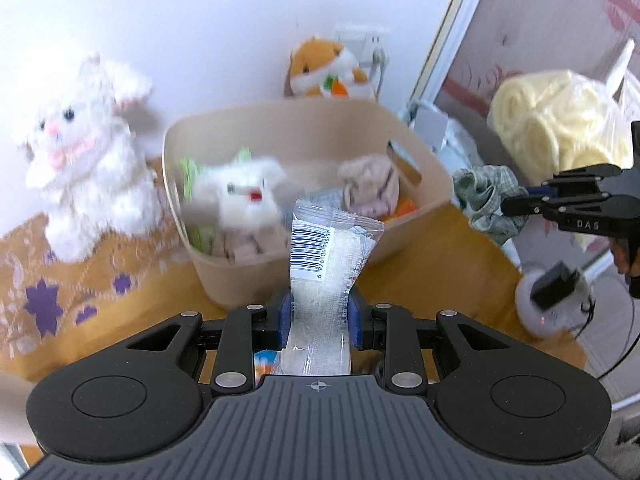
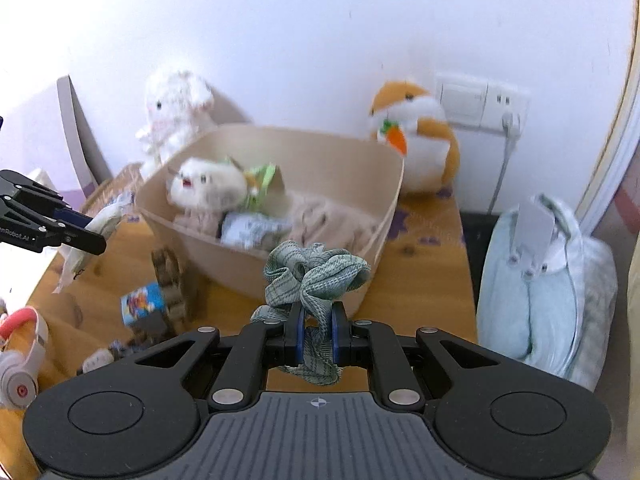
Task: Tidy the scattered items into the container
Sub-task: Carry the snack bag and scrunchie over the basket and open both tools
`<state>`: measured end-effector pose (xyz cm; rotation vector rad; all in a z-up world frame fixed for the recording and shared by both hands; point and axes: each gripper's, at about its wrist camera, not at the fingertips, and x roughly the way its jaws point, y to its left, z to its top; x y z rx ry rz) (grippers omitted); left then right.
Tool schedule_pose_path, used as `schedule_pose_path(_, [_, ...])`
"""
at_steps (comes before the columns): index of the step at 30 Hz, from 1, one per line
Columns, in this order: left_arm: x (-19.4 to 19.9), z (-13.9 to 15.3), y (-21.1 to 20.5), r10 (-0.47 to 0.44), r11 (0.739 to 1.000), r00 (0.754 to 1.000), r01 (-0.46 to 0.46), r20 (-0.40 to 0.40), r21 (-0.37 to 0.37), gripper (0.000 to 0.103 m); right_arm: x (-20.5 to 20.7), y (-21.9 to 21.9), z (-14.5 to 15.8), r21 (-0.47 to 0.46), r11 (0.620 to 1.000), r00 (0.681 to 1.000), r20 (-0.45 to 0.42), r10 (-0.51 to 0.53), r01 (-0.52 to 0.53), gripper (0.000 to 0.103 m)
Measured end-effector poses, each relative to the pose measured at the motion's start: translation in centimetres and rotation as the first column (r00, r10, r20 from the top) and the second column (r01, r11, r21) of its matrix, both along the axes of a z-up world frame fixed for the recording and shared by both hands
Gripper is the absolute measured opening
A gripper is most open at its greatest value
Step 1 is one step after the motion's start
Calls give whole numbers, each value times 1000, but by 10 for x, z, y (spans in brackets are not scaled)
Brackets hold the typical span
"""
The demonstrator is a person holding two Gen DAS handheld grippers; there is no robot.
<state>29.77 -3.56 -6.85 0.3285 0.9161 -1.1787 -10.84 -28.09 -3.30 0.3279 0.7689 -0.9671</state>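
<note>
The left gripper (image 1: 319,316) clamps a clear barcoded packet (image 1: 326,264), held upright just before the beige container (image 1: 224,280) on the table (image 1: 440,264). To the right, the right gripper (image 2: 316,334) pinches a crumpled green checked cloth (image 2: 316,272) near the container's front wall.

A bin (image 2: 276,276) sits on the table (image 2: 420,280), a plush rabbit (image 2: 176,112) behind its left, a plush hamster (image 2: 420,140) behind its right, headphones (image 2: 20,364) front-left.
</note>
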Motion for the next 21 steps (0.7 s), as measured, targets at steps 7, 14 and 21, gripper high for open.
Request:
schedule_pose_path(7, [19, 15, -29, 74, 996, 997, -72, 26, -61, 28, 11, -26, 18, -60, 998, 999, 41, 9, -7, 12])
schedule_pose_path(14, [30, 17, -71, 157, 984, 984, -149, 87, -94, 29, 34, -54, 20, -82, 996, 999, 18, 40, -39, 12])
schedule_pose_path(21, [33, -4, -111, 165, 985, 982, -161, 92, -56, 29, 59, -82, 0, -47, 998, 999, -18, 38, -39, 12])
